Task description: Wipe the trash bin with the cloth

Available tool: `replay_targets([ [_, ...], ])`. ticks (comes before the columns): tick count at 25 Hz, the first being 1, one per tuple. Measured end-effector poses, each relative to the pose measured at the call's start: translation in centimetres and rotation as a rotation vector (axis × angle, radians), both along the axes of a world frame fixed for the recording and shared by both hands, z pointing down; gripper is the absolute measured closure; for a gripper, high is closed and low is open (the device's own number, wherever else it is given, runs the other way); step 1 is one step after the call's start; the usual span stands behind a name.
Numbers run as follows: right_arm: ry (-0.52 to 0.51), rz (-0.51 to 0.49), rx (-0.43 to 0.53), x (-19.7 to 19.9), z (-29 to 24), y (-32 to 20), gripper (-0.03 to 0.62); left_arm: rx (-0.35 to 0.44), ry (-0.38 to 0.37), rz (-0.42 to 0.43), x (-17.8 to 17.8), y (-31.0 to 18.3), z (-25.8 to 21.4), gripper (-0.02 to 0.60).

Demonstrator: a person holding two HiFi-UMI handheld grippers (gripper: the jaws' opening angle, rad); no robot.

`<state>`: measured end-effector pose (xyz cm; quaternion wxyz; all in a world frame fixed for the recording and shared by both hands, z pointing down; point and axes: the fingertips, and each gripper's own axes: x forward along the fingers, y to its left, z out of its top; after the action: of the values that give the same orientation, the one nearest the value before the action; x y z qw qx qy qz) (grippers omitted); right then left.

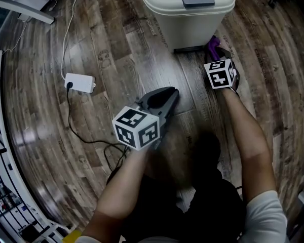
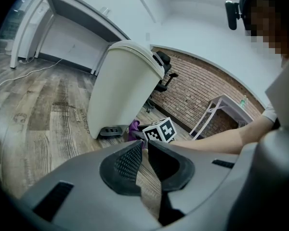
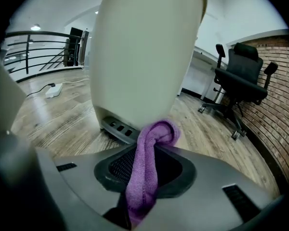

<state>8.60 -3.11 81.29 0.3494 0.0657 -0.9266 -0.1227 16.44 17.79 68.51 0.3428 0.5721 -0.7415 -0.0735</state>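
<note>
Cream plastic trash bin (image 3: 144, 57) stands on the wood-plank floor (image 1: 116, 49) just ahead of the right claw (image 3: 147, 147), clenched on the purple terry cloth (image 3: 144, 186); left claw (image 2: 144, 147) clenched empty, well back; I'd press the cloth's bulge flat on the wall and stroke evenly.

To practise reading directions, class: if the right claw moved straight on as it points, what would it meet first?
The bin, low on its wall; the cloth held in the right claw would likely touch first.

Left tongs (image 1: 171, 92) and right tongs (image 1: 217, 53): grey plastic shells, black ribbed pads (image 2: 127, 160), white cubes (image 1: 137, 128) with black square markers. White short sleeve (image 1: 266, 214).
</note>
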Motion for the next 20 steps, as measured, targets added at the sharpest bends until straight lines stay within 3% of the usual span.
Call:
replay_targets([
  [10, 0.050, 0.014, 0.008, -1.2, 2.2, 3.2, 0.493, -0.002, 0.000, -0.006, 0.0, 0.8, -0.3, 0.548],
  [20, 0.072, -0.180, 0.028, -4.4, 2.6, 10.7, 0.493, -0.021, -0.003, -0.037, -0.4, 2.3, -0.2, 0.548],
])
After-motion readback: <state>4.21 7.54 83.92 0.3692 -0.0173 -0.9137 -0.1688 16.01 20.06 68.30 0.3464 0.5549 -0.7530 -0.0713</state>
